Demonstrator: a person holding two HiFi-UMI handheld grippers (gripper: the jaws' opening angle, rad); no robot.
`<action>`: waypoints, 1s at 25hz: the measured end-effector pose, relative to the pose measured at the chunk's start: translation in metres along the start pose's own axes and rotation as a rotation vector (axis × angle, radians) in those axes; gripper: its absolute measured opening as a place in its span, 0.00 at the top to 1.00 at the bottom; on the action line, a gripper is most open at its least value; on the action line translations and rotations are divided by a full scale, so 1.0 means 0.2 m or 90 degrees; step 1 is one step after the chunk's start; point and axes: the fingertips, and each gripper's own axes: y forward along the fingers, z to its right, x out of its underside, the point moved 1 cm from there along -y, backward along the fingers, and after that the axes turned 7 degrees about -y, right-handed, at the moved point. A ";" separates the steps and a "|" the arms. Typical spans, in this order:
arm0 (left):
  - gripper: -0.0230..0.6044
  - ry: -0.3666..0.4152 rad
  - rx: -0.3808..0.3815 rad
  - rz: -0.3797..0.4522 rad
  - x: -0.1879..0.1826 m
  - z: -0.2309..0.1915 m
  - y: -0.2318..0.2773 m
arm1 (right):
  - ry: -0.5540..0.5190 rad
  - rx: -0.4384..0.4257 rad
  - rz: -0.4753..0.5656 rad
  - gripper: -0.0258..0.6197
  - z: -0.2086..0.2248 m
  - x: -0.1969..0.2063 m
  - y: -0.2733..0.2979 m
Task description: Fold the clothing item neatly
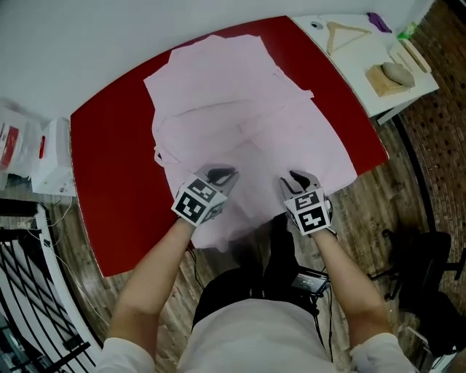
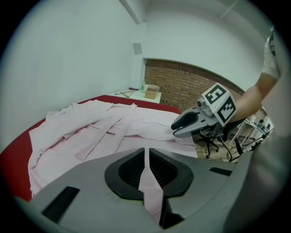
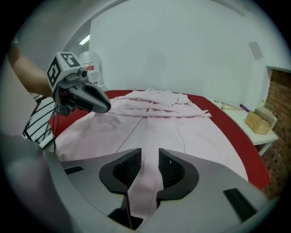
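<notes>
Fingers of left gripper (image 1: 222,175) and right gripper (image 1: 298,179) pinch the pink garment (image 1: 240,95) along its near hem. Spaced grips likely keep the fold even.

There is 1 pink shirt (image 1: 240,109) and 1 red table (image 1: 109,146). There are 2 grippers, the left gripper (image 1: 220,175) and the right gripper (image 1: 298,179). There are 2 forearms, the left forearm (image 1: 156,269) and the right forearm (image 1: 349,273). There is 1 white side table (image 1: 364,55), and on it are 1 wooden hanger (image 1: 344,30), 1 purple object (image 1: 378,22) and 1 tan block (image 1: 386,79). There is 1 black office chair (image 1: 422,262).
</notes>
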 end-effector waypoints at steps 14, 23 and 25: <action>0.88 -0.007 0.087 -0.025 -0.08 0.23 0.22 | -0.020 0.138 -0.053 0.79 -0.14 0.25 -0.15; 0.88 -0.018 0.105 -0.035 -0.07 0.29 0.26 | -0.017 0.209 -0.073 0.78 -0.23 0.33 -0.22; 0.88 -0.020 0.108 -0.039 -0.06 0.30 0.26 | -0.023 0.218 -0.082 0.78 -0.24 0.33 -0.22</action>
